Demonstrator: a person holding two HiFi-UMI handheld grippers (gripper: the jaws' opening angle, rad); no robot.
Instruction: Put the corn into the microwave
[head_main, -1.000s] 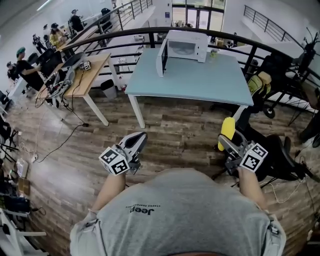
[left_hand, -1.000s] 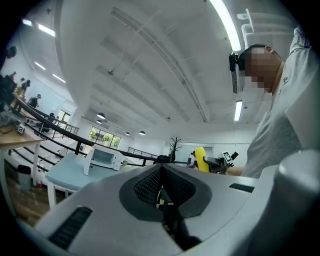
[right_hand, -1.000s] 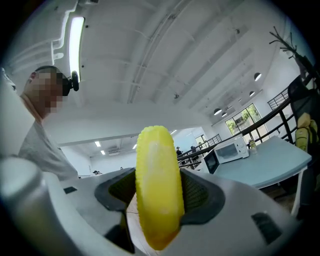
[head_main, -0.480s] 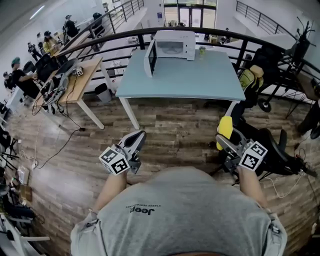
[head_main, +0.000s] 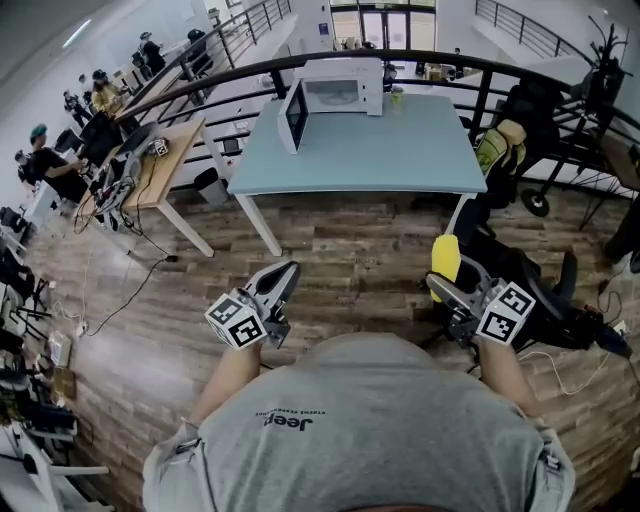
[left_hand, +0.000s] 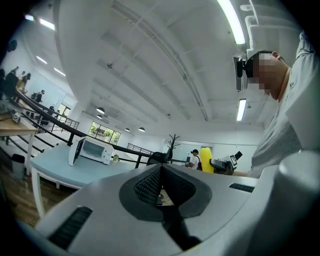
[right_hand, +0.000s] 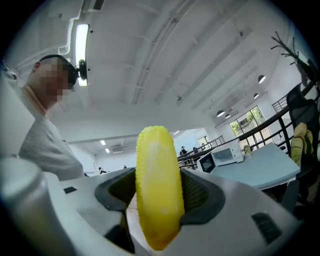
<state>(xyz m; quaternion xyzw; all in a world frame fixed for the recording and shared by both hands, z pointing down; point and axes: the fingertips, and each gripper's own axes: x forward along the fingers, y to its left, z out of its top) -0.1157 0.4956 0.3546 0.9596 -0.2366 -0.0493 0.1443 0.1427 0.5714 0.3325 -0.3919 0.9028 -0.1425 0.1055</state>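
Note:
A yellow corn cob (head_main: 444, 258) (right_hand: 157, 185) stands upright between the jaws of my right gripper (head_main: 447, 283) (right_hand: 159, 196), which is shut on it. My left gripper (head_main: 281, 281) (left_hand: 160, 186) is shut with nothing in it, its jaws pressed together. Both grippers hover over the wooden floor, close to my chest. The white microwave (head_main: 328, 95) (left_hand: 92, 150) (right_hand: 224, 155) stands at the far end of the pale blue table (head_main: 370, 155), with its door (head_main: 291, 116) swung open to the left. The table is a few steps ahead of both grippers.
A black railing (head_main: 470, 70) curves behind the table. A wooden desk (head_main: 158, 165) with cables stands to the left, where people sit at workstations. A dark chair (head_main: 545, 300) and gear crowd the floor to the right. A small green cup (head_main: 398, 96) sits beside the microwave.
The table and microwave have shifted left and slightly closer in the head view. Both grippers keep their pose, and the corn stays in the right one.

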